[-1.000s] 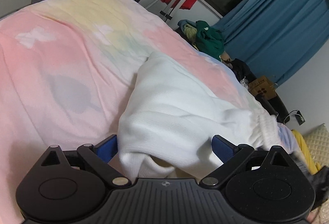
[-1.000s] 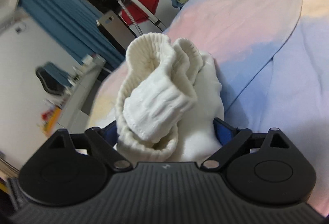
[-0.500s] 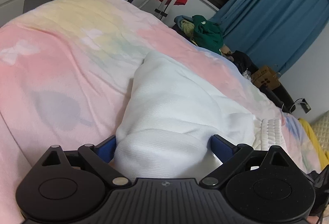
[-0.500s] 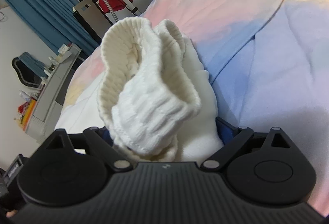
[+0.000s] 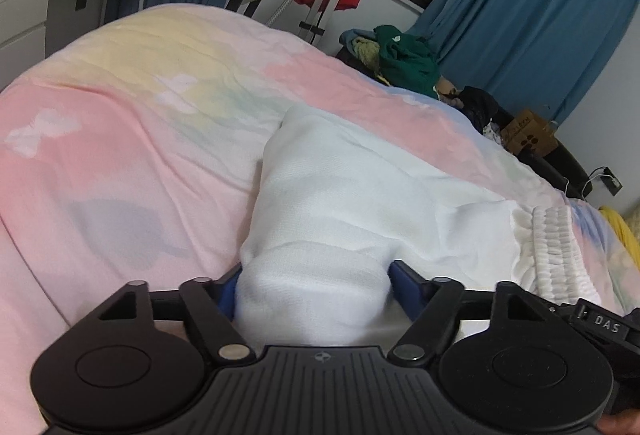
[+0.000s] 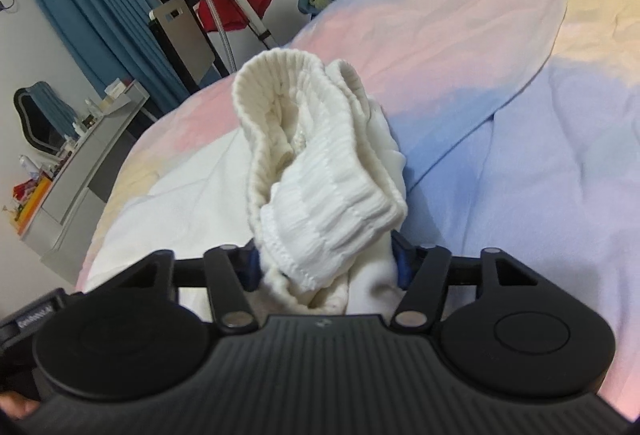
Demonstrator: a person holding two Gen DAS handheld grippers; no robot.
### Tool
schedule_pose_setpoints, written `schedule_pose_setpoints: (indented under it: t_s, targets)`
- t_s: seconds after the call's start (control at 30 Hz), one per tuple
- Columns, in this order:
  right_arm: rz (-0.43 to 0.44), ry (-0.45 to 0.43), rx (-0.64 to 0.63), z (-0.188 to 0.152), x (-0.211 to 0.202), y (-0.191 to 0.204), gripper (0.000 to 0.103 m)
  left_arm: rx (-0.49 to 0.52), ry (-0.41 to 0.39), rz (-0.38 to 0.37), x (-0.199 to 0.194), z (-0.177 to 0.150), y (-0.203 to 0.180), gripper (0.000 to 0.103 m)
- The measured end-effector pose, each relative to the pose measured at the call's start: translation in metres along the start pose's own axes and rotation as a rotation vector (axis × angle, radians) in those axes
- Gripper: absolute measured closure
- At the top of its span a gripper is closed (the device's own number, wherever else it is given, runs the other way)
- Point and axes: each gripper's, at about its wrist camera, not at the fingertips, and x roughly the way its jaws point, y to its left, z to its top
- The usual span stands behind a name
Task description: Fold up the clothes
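Both my tongs grip one white garment on the bed.
My left tongs [image 5: 314,285] pinch the white garment [image 5: 360,195]; my right tongs [image 6: 326,265] clamp its ribbed waistband [image 6: 320,163]. This thick bunch may slip out, and the fold on the bed [image 5: 120,123] becomes crooked.

Both wrist views low over the bedspread [image 5: 120,139], white garment [image 6: 320,171] shared.
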Motion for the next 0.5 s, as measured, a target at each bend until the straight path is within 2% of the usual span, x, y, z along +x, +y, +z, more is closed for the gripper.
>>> schedule_pose_setpoints:
  t_s: [0.2, 0.4, 0.5]
  targets:
    - [0.021, -0.049, 0.007, 0.009, -0.019, 0.008, 0.054, 0.032, -0.059, -0.028, -0.022, 0.005, -0.014, 0.049]
    - [0.054, -0.092, -0.002, 0.035, -0.048, 0.016, 0.058, -0.006, -0.072, -0.094, -0.041, 0.015, -0.031, 0.054]
    - [0.06, -0.122, 0.002, 0.052, -0.067, 0.011, 0.059, 0.01, -0.077, -0.117, -0.048, 0.02, -0.057, 0.055]
